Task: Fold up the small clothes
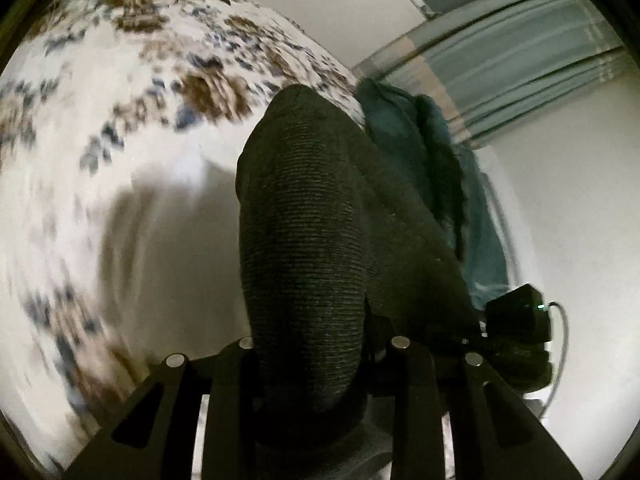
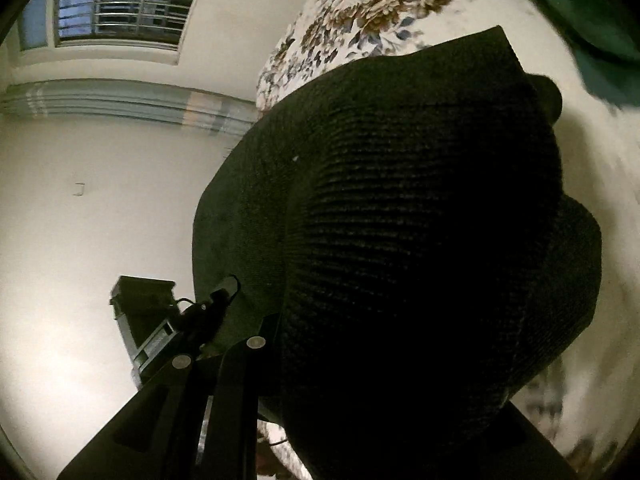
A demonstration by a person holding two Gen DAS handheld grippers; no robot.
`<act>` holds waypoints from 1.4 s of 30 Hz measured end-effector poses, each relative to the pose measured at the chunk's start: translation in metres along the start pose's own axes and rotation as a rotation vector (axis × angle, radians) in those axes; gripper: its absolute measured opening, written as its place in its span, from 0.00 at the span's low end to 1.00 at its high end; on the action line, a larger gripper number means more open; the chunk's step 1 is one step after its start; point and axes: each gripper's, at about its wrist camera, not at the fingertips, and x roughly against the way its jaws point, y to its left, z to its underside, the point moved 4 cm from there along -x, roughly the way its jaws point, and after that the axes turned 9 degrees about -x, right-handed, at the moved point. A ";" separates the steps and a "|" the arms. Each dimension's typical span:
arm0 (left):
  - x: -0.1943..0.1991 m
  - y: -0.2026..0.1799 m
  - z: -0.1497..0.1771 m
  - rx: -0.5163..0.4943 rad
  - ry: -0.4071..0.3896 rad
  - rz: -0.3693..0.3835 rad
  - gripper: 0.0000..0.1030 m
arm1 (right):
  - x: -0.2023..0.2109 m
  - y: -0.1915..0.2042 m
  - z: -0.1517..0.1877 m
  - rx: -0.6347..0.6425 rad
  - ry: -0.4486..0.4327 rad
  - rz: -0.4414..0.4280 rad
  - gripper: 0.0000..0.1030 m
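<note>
Both grippers' fingers (image 1: 256,364) (image 2: 240,360) pinch the dark ribbed knit garment (image 1: 304,220) above the floral bedsheet (image 1: 120,100); teal cloth (image 1: 400,132) at its far edge, white walls, barred window (image 2: 120,4)

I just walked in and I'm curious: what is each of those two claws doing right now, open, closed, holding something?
Left gripper: closed on the dark knitted garment.
Right gripper: closed on the same dark knitted garment.
</note>
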 end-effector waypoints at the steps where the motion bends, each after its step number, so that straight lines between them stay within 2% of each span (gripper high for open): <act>1: -0.010 0.011 -0.014 -0.017 0.015 -0.024 0.25 | -0.007 0.002 -0.013 0.003 -0.001 0.019 0.19; 5: -0.049 0.061 -0.042 0.020 0.089 -0.066 0.27 | -0.047 -0.004 -0.051 -0.024 0.012 0.071 0.19; 7: -0.064 0.079 -0.044 0.037 0.147 -0.107 0.28 | -0.101 0.021 -0.060 -0.027 0.017 0.113 0.19; 10: -0.068 0.091 -0.038 0.041 0.182 -0.126 0.32 | -0.125 0.023 -0.063 -0.026 0.045 0.164 0.20; 11: -0.064 0.092 -0.034 0.044 0.184 -0.132 0.34 | -0.125 0.024 -0.061 -0.007 0.057 0.200 0.26; 12: -0.060 0.093 -0.032 0.044 0.184 -0.148 0.41 | -0.113 0.020 -0.051 0.007 0.065 0.227 0.30; 13: -0.057 0.095 -0.033 0.032 0.182 -0.194 0.52 | -0.113 0.021 -0.049 0.024 0.066 0.276 0.34; 14: -0.050 0.093 -0.033 -0.004 0.173 -0.266 0.57 | -0.115 0.022 -0.052 0.042 0.062 0.339 0.44; 16: -0.030 0.091 -0.033 -0.057 0.109 -0.392 0.60 | -0.098 0.020 -0.044 0.051 0.038 0.428 0.51; 17: -0.023 0.091 -0.032 -0.060 0.092 -0.418 0.60 | -0.095 0.018 -0.041 0.071 0.029 0.467 0.59; 18: -0.012 0.088 -0.030 -0.075 0.073 -0.458 0.66 | -0.090 0.022 -0.037 0.112 0.007 0.532 0.68; 19: -0.005 0.085 -0.029 -0.094 0.064 -0.503 0.87 | -0.081 0.026 -0.030 0.152 -0.026 0.588 0.73; 20: 0.000 0.081 -0.026 -0.116 0.062 -0.536 0.97 | -0.070 0.030 -0.022 0.185 -0.064 0.644 0.83; 21: 0.007 0.074 -0.022 -0.144 0.057 -0.564 1.00 | -0.063 0.031 -0.012 0.201 -0.087 0.678 0.95; 22: 0.013 0.066 -0.017 -0.168 0.049 -0.594 1.00 | -0.056 0.034 -0.003 0.215 -0.119 0.724 1.00; 25: 0.032 0.035 0.004 -0.218 0.027 -0.662 1.00 | -0.029 0.055 0.030 0.280 -0.212 0.868 1.00; 27: 0.044 0.017 0.016 -0.226 0.014 -0.680 1.00 | -0.003 0.070 0.059 0.311 -0.276 0.909 1.00; 33: 0.097 -0.051 0.055 -0.231 -0.046 -0.698 1.00 | 0.075 0.115 0.138 0.311 -0.415 0.905 1.00; 42: 0.195 -0.164 0.114 -0.313 -0.110 -0.682 1.00 | 0.203 0.193 0.267 0.370 -0.575 0.893 1.00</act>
